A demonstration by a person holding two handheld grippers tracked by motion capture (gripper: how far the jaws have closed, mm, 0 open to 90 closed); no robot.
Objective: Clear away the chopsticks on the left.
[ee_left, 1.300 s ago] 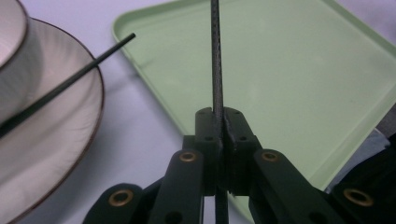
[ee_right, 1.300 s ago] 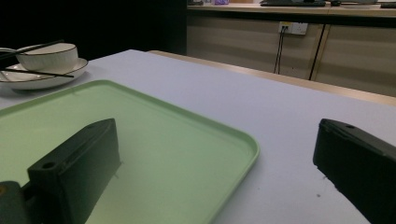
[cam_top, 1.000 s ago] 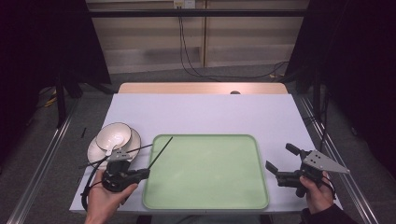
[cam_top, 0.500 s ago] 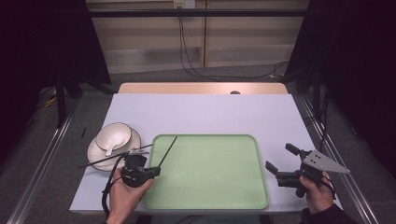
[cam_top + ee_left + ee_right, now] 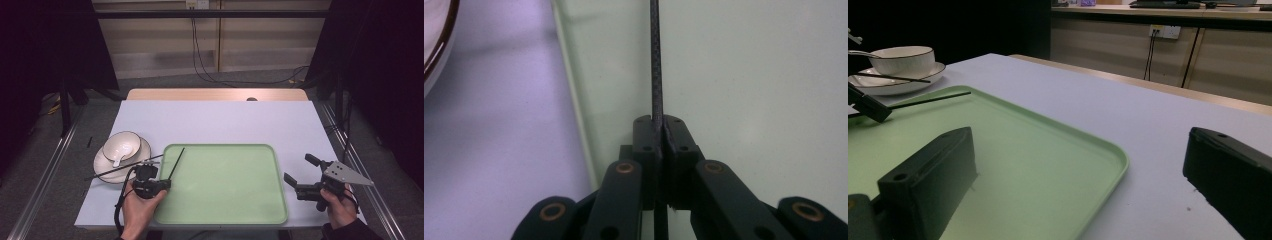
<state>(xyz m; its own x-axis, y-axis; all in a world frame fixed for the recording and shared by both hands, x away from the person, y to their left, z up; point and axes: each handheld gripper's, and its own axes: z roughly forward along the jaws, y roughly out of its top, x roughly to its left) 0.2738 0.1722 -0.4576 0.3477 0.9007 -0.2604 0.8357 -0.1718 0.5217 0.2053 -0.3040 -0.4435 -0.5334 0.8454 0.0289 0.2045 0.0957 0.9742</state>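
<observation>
The left gripper [image 5: 162, 183], clamped on one black chopstick [image 5: 176, 162], has carried it from beside the bowl [image 5: 125, 145] to the green tray's [image 5: 225, 210] left edge, lower-left; set-down looks close. The right gripper [image 5: 300, 175] waits open, lower right.

My left gripper [image 5: 162, 184] sits low at the near left, jaws pinched tight together, my hand [image 5: 137, 210] under it. My right gripper [image 5: 300, 175] rests at the far right, jaws spread wide.
</observation>
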